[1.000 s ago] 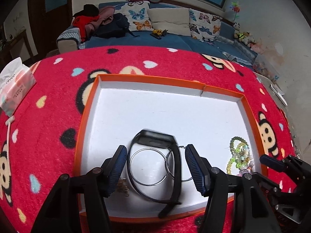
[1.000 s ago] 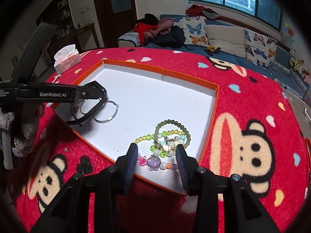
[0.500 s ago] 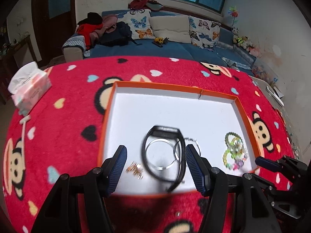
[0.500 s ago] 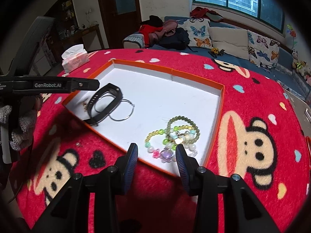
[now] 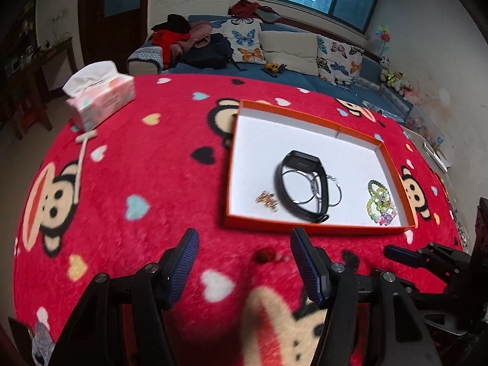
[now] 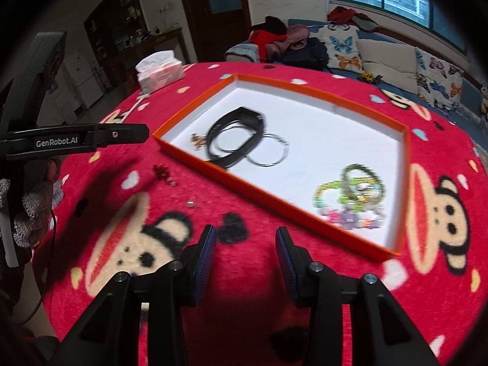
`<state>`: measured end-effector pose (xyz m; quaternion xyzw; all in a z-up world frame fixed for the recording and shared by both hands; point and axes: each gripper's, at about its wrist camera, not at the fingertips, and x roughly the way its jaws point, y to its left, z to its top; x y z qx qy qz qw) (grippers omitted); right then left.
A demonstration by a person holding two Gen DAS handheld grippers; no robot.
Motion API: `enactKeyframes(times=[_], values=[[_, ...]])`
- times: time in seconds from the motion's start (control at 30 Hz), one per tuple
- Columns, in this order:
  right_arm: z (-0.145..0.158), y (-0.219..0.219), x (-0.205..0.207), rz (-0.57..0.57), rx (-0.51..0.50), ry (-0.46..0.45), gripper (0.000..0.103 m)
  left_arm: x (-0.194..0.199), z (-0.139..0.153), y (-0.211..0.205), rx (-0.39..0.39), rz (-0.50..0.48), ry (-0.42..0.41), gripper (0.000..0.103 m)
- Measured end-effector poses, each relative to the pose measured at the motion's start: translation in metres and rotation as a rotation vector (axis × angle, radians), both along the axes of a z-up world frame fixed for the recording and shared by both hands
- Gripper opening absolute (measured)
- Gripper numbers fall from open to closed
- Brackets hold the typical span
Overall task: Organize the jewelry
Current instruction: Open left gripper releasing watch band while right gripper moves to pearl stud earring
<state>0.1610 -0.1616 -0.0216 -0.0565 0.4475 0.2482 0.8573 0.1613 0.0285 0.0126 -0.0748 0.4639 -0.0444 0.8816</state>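
The desk [image 5: 146, 183], covered by a red monkey-print cloth, carries an orange-rimmed tray [image 5: 308, 230] with a white floor; treat this tray as the collection point. Inside it lie a black band [image 5: 302, 183] looped over two thin metal hoops [image 6: 268, 152], a cluster of green and pastel bead bracelets [image 6: 353, 198] near the right corner, and a small gold piece [image 5: 267, 199] near the left wall. The step in hand appears to be retrieval of the loose items outside the tray: a small dark red piece [image 5: 264, 254] and a tiny pale piece [image 6: 191, 203] on the cloth. The left gripper [image 5: 244, 270] stands fairly wide and empty, with the red piece ahead between its fingers. Lower it straight down and close gently, avoiding the pile of the cloth. The right gripper [image 6: 245, 260] is narrower, also empty; keep it clear.
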Motion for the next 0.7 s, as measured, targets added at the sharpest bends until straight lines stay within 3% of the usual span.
enactKeyframes(times=[0.4,0.7], values=[[-0.018,0.049,0.003,-0.026,0.001,0.052,0.044,-0.014,-0.011,0.037,-0.032,0.008,-0.001,0.066],[-0.021,0.051,0.009,-0.091,0.002,0.052,0.044,-0.006,-0.014,0.045,-0.069,-0.004,-0.008,0.066]])
